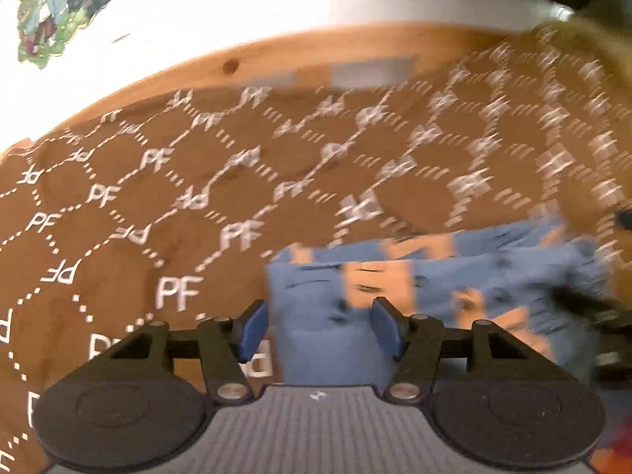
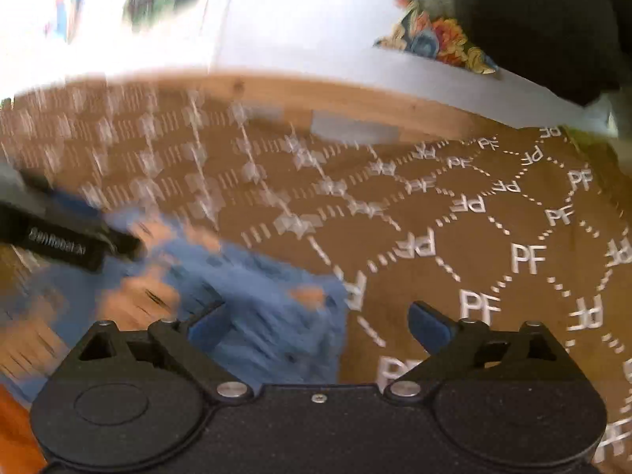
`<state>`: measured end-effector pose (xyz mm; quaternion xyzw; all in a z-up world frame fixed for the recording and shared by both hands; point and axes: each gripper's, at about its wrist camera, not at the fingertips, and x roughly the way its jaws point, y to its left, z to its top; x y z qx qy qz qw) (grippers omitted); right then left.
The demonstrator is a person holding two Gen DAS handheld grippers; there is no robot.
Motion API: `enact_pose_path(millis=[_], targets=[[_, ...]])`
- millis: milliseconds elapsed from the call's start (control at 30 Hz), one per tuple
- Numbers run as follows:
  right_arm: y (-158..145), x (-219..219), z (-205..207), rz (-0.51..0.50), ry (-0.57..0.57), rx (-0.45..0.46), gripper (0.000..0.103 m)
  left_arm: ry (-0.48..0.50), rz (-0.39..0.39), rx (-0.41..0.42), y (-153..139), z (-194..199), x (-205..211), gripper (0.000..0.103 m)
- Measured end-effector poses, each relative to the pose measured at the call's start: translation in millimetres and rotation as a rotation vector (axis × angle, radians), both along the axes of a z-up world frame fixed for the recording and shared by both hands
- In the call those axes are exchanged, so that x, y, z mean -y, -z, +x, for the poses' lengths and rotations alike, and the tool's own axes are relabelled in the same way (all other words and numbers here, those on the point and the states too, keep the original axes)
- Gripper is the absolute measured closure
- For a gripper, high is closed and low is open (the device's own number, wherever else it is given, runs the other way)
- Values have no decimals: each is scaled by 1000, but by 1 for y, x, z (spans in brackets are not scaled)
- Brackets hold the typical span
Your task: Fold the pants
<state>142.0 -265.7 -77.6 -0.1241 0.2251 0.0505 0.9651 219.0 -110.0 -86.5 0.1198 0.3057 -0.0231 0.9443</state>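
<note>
The blue pants (image 1: 454, 276) with orange patches lie in a folded bundle on a brown cloth (image 1: 118, 217) printed with white "PF" letters. My left gripper (image 1: 320, 328) hovers over the bundle's left end. It is open, and its blue pads (image 1: 252, 328) stand clear of the fabric under the gap. In the right wrist view the pants (image 2: 252, 288) fill the lower left. My right gripper (image 2: 319, 328) is open wide over their right edge, one pad above the pants and the other above bare cloth. The left gripper's black body (image 2: 71, 241) shows at the left edge, blurred.
A wooden edge (image 1: 300, 51) runs along the far side of the brown cloth, with a white surface (image 1: 197, 4) bearing colourful stickers behind it. A floral fabric (image 2: 438, 39) and a dark shape (image 2: 545, 19) sit at the far right. Both views are motion-blurred.
</note>
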Motion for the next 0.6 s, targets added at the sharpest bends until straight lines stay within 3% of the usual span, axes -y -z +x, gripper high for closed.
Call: enact_pose_path(millis=[100, 167, 267, 333, 433, 500, 600], targets=[[0, 29, 9, 119, 87, -65, 1, -52, -78, 4, 6, 9, -15, 27], [-1, 38, 12, 174, 78, -96, 1, -81, -113, -7, 4, 10, -23, 24], [-11, 32, -3, 181, 39, -47, 1, -102, -153, -24, -9, -6, -34, 22], [-18, 22, -18, 178, -29, -19, 1, -82, -206, -47, -19, -24, -40, 9], [-20, 5, -31, 135, -123, -38, 1, -26, -297, -85, -25, -53, -44, 3], [-13, -7, -35, 83, -158, -98, 1, 5, -292, -135, -20, -66, -42, 2], [4, -15, -33, 21, -148, -199, 1, -21, -184, -264, 3, -73, -37, 2]])
